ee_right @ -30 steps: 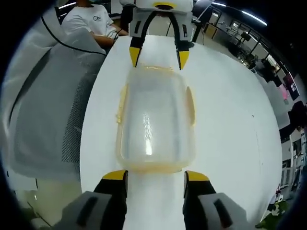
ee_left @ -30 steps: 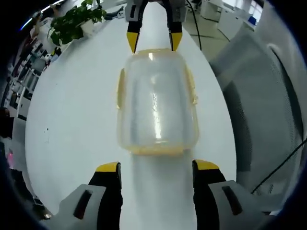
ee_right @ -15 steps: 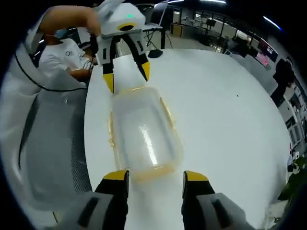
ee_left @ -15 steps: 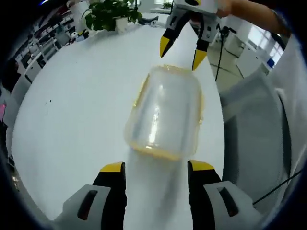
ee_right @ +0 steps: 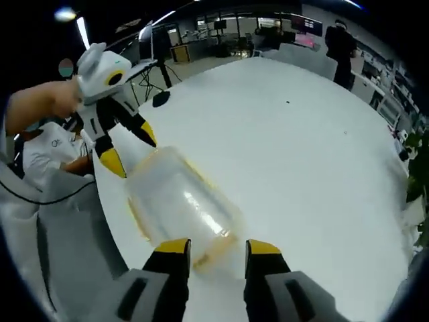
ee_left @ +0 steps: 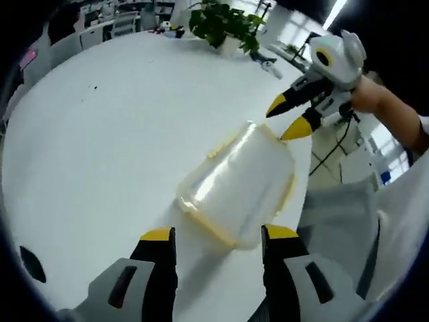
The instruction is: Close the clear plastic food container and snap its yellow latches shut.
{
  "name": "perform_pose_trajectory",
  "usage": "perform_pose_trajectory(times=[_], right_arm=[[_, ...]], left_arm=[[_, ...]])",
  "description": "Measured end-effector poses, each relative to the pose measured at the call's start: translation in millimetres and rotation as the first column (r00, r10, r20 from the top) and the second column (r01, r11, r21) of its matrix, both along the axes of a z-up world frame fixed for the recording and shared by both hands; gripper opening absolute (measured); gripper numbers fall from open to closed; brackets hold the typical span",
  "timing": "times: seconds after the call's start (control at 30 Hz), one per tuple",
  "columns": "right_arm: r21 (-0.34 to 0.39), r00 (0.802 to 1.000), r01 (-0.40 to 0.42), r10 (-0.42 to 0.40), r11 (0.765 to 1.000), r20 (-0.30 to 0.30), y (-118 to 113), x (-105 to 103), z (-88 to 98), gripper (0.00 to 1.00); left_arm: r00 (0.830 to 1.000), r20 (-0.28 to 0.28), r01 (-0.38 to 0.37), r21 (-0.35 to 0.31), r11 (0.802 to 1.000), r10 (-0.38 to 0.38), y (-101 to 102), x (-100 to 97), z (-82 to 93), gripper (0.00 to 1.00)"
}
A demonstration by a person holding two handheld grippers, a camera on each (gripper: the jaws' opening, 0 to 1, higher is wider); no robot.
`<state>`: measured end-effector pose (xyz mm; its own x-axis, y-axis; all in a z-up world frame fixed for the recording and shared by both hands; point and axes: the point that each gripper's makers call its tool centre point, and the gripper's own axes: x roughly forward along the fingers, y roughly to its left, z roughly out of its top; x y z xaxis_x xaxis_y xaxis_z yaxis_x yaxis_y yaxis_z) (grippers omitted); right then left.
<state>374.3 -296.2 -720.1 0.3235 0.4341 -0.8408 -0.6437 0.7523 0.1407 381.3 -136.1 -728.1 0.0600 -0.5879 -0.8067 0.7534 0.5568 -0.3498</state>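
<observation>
On the white table (ee_left: pixel 100 147), both tools (ee_left: pixel 211 235) (ee_right: pixel 213 247) gape, empty, around the unlabelled container (ee_left: pixel 238 188).

White round table (ee_left: pixel 100 134) bears a clear food container (ee_left: pixel 236 184), potted plant (ee_left: pixel 224 23)

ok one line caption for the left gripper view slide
Two open grippers, left and right, flank a clear food container on a white table.
</observation>
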Motion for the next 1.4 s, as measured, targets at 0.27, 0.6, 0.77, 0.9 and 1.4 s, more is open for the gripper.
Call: perform_pose_trajectory(times=[0.27, 0.6, 0.77, 0.9, 1.4], right_arm=[[0.01, 0.998, 0.028, -0.027, 1.0, -0.06, 7, -14, -14.2, 0.28], [0.048, 0.989, 0.075, -0.068, 0.996, -0.132, 13, -15, -15.9, 0.3], [0.044, 0.992, 0.054, -0.049, 0.998, -0.119, 14, -16, -15.8, 0.3], [0.039, 0.991, 0.055, -0.05, 0.998, -0.123, 15, -16, -15.9, 0.29], [0.025, 0.984, 0.055, -0.05, 0.998, -0.173, 17, -17, -17.3, 0.26]], left_arm=[[0.994, -0.045, -0.1, -0.013, 0.995, 0.1, -6, -4.2, -8.9, 0.48], [0.979, -0.1, -0.18, -0.035, 0.983, 0.175, -12, -9.4, -14.8, 0.41], [0.974, -0.114, -0.2, -0.019, 0.98, 0.197, -13, -9.8, -14.7, 0.41], [0.973, -0.119, -0.203, -0.019, 0.979, 0.2, -13, -10.0, -15.2, 0.4], [0.961, -0.161, -0.234, -0.033, 0.972, 0.226, -15, -10.0, -17.4, 0.37]])
